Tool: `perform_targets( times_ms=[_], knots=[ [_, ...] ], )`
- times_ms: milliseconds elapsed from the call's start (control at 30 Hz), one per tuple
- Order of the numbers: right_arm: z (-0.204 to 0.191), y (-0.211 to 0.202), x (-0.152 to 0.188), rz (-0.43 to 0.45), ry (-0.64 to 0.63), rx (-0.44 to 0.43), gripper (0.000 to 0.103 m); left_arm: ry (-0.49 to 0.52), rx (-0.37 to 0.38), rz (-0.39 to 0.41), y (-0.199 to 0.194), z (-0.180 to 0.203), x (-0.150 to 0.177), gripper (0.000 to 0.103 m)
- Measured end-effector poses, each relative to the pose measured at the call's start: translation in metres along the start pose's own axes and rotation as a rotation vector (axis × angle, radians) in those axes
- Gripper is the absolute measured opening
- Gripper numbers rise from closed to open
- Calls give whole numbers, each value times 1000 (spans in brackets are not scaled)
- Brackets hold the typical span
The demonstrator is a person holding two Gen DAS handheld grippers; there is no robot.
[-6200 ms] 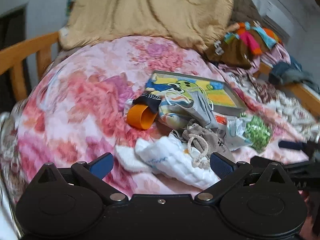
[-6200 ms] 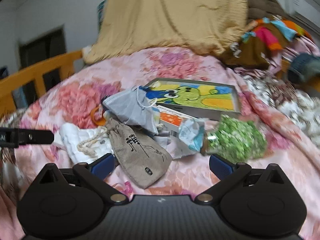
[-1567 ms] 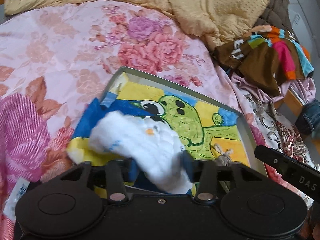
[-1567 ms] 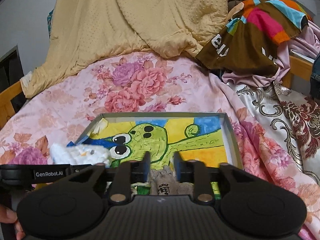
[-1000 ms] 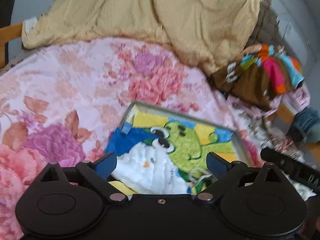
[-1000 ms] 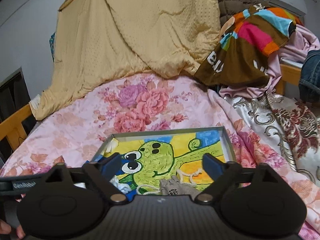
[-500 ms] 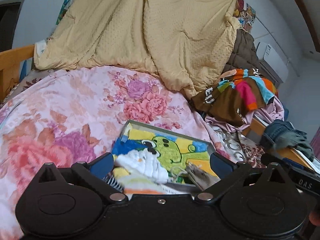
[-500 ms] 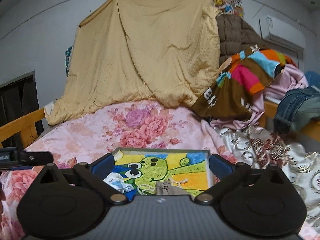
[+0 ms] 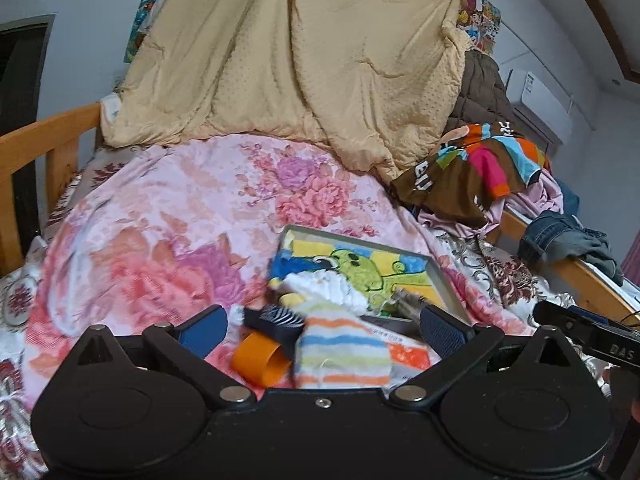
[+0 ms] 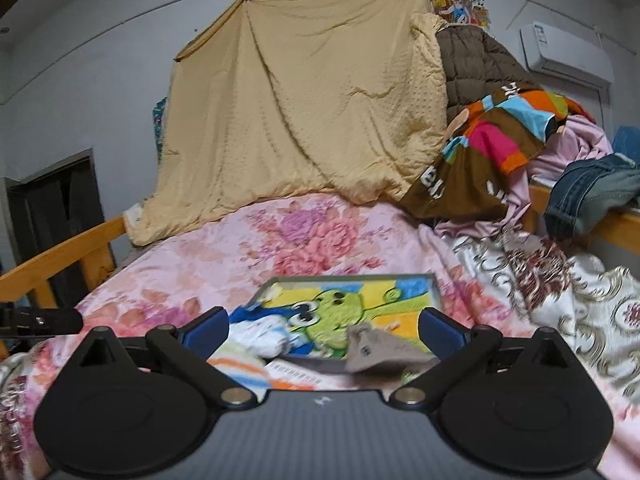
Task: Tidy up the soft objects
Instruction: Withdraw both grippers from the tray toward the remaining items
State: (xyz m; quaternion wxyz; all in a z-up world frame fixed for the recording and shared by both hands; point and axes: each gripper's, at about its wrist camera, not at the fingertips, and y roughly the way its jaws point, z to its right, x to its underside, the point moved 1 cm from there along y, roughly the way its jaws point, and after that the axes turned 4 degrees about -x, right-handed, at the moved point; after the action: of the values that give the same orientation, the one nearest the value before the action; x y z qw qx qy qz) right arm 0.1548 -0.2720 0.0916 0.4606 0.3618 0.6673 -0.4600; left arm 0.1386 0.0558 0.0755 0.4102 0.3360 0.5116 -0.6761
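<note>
While both grippers hang above the near end of the bed (image 9: 168, 216), the shallow tray (image 9: 448, 276) with the green cartoon frog printed on its floor serves as the landmark. Its long axis runs across each view, the frog's arm stretching toward the tray's right end.

A white cloth (image 9: 324, 286) lies in the left part of the tray, and a grey drawstring pouch (image 10: 376, 346) lies at the tray's near right edge, its mouth and cord pointing into the tray. The pouch shows a small dark mark too blurred to read.

The left gripper (image 9: 320, 328) has its blue-padded fingers (image 9: 204, 328) spread wide, with nothing between them. The right gripper (image 10: 324, 330) likewise has its fingers (image 10: 440, 330) apart and bare.

Only the left wrist view shows the heap just in front of the tray: a striped cloth (image 9: 344, 354) in orange, blue and green bands that run left to right, an orange band (image 9: 260, 360) beside it, and a black-and-white striped item (image 9: 280, 318). That view also catches the other gripper's side bar, lettered "DAS". The right wrist view alone shows the air conditioner (image 10: 568, 56) high on the wall beyond the tray.

Behind the tray a tan quilt (image 10: 304, 112) hangs draped, and a brown garment (image 10: 480, 160) with colored patches and partial white letters lies to its right.
</note>
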Motion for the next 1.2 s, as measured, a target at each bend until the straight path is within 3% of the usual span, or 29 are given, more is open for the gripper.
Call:
perform_targets(
  times_ms=[233,467,600,867,1200],
  knots=[
    [-27,-14,19,-54,-24,-28,103,-54,-13,-3,-13,-25,22,102],
    [-40,-10,43,-173,-15,-38,103,-105,-18,-79,-7,-44,33,102],
    [-47,-3,52,-233,-62,-26,103,-60,5,-129,2,-41,38,102],
    [-64,16,74,-374,-172,-35,103,7,9,-334,38,-37,57,102],
    [-77,49,87,-599,-336,-85,103,139,-9,-462,58,-17,74,102]
  ],
)
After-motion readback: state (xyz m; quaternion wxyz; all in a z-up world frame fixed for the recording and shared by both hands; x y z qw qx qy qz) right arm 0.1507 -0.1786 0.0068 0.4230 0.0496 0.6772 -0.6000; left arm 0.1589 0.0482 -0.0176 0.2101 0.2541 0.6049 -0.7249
